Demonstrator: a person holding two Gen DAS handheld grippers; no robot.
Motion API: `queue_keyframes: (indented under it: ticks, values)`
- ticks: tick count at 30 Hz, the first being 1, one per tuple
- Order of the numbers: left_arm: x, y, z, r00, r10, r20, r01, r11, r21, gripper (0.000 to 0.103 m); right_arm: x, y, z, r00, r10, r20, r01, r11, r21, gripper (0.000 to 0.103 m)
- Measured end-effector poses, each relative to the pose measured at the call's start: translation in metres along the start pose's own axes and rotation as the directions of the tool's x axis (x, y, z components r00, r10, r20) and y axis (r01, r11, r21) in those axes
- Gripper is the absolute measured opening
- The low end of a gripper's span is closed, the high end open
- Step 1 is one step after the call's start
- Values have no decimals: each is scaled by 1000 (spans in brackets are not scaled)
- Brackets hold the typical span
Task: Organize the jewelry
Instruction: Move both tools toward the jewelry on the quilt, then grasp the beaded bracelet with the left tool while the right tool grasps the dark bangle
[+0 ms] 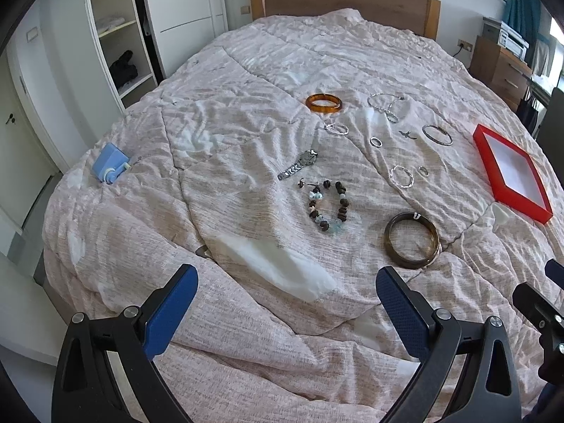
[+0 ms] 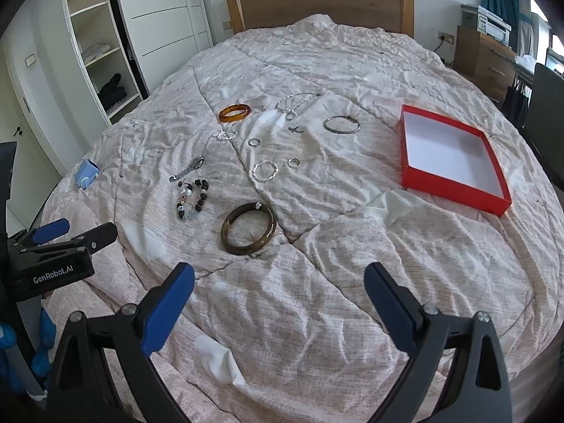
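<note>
Both the left gripper [image 1: 285,278] and right gripper [image 2: 278,276] gape empty; the nearest dark bangle [image 2: 247,223], frame centre, should go into the red box [image 2: 500,201].

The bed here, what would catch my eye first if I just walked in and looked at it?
Probably the red box, open and empty, lying on the right side of the bedspread. Next, the jewelry scattered to its left: a big dark bangle nearest, a beaded bracelet beside it, an amber bangle farther back, and several silver rings and hoops between. Both tools, left and right, hang open over the near edge, holding nothing.
</note>
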State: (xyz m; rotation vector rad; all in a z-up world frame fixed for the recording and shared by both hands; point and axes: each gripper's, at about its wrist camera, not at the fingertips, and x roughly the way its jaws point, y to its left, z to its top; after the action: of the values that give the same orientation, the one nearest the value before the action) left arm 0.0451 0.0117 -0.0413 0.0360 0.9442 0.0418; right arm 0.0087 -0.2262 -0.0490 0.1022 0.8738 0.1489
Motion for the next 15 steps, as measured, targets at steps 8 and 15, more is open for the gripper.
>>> queue_keyframes:
  ticks: [8,15]
  values:
    - [11,0,3,1000,6,-25,-6,1000,-2,100,15,-3,-1,1000,22,-23,-22,1000,5,96]
    - [24,0,7,998,52,-28,-52,999,6,100,27,-4,2,999,33,-41,-33,999,1,96]
